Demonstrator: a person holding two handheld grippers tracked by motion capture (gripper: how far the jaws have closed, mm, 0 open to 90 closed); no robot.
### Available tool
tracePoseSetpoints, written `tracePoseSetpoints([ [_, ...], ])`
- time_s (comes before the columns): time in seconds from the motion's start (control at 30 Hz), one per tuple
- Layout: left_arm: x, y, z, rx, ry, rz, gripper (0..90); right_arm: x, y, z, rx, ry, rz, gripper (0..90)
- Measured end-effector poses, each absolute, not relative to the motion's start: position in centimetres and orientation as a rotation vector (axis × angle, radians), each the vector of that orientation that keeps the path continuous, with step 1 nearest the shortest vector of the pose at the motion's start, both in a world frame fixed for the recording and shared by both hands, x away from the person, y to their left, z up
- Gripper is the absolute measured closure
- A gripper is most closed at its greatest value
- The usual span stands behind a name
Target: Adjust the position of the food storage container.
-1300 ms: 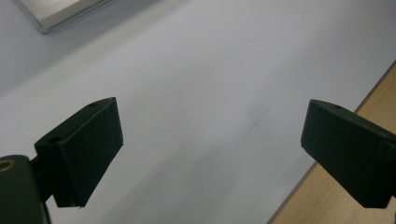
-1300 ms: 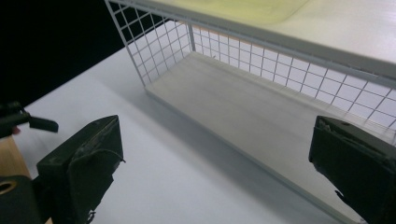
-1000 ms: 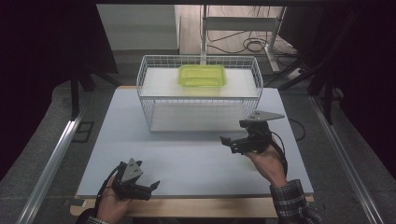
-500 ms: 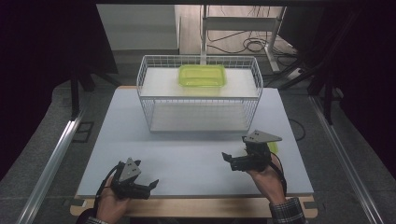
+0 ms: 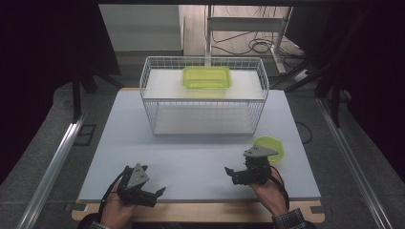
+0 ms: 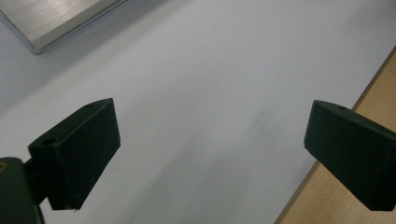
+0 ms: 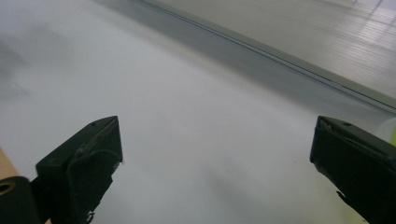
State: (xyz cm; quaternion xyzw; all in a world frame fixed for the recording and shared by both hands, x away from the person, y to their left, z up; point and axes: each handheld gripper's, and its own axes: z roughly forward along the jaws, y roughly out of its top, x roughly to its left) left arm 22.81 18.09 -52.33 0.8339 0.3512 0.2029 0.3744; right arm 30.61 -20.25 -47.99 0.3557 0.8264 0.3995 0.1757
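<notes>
Tabletop (image 5: 191,152), near-left corner: held the left hand-held gripper (image 5: 154,193) in the left hand (image 5: 112,212), low over the pale grey surface and close to the wooden front edge. Pointed it forward and to the right. Kept its jaws spread wide, with nothing caught between them. Confirmed as much in the left gripper view: left hand-held gripper (image 6: 210,140) with both black jaws far apart over bare grey board, the wooden edge strip beneath the right-hand jaw, and the corner of a metal sheet at the top left.

Farther back, at the middle: saw a white wire rack (image 5: 148,102) standing on the tabletop, well apart from both grippers. Noted a yellow-green rectangular container (image 5: 207,77) resting on its upper shelf, toward the back.

Near right: held the right hand-held gripper (image 5: 232,175) in the right hand (image 5: 268,192), just above the surface, jaws turned toward the left. Kept these jaws wide apart too, pinching nothing. Found the same in the right gripper view: right hand-held gripper (image 7: 215,154) parted over blurred grey board.

Just behind and to the right of that gripper: spotted a small yellow-green bowl (image 5: 273,147) sitting on the tabletop, partly covered by the grey three-cornered plate. Could not tell whether touching the gripper or merely beside it.
</notes>
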Motion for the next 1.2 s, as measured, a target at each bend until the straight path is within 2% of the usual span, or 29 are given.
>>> tracePoseSetpoints([
  [0.17, 22.8, 18.1, -52.3, 2.133, 0.902, 0.513, 3.4, 30.9, -20.9, -47.5, 1.066, 2.341, 1.114, 0.0],
  [0.27, 22.9, 18.1, -52.4, 2.135, 0.901, 0.515, 3.4, 31.0, -21.4, -46.9, 1.099, 2.327, 1.068, 7.2],
  [0.3, 22.9, 18.2, -52.4, 2.133, 0.906, 0.512, 3.4, 31.3, -22.1, -46.3, 1.125, 2.304, 1.067, 18.8],
  [0.33, 22.9, 18.2, -52.4, 2.133, 0.906, 0.512, 3.4, 31.3, -22.1, -46.3, 1.125, 2.304, 1.067, 18.8],
  [0.37, 22.9, 18.2, -52.4, 2.135, 0.905, 0.515, 3.4, 31.5, -23.0, -45.7, 1.144, 2.274, 1.069, 30.6],
  [0.4, 22.9, 18.2, -52.4, 2.135, 0.907, 0.515, 3.4, 31.5, -23.0, -45.7, 1.144, 2.274, 1.069, 30.6],
  [0.5, 22.9, 18.2, -52.4, 2.136, 0.912, 0.513, 3.4, 32.1, -25.0, -44.7, 1.17, 2.22, 1.059, 53.3],
  [0.57, 22.9, 18.2, -52.4, 2.138, 0.913, 0.513, 3.4, 32.5, -26.1, -44.5, 1.191, 2.202, 1.051, 63.0],
  [0.6, 23.0, 18.2, -52.4, 2.14, 0.913, 0.513, 3.4, 32.5, -26.1, -44.5, 1.191, 2.202, 1.051, 63.0],
  [0.63, 23.0, 18.2, -52.4, 2.145, 0.913, 0.513, 3.4, 33.0, -27.3, -44.3, 1.223, 2.179, 1.044, 72.5],
  [0.73, 23.0, 18.2, -52.5, 2.142, 0.923, 0.511, 3.4, 33.6, -28.8, -44.3, 1.256, 2.148, 1.026, 83.0],
  [0.9, 23.1, 18.2, -52.5, 2.147, 0.923, 0.509, 3.5, 34.5, -30.5, -44.0, 1.3, 2.116, 0.994, 89.1],
  [1.2, 23.1, 18.2, -52.5, 2.146, 0.926, 0.511, 3.7, 36.2, -32.5, -44.9, 1.357, 2.071, 0.916, 89.3],
])
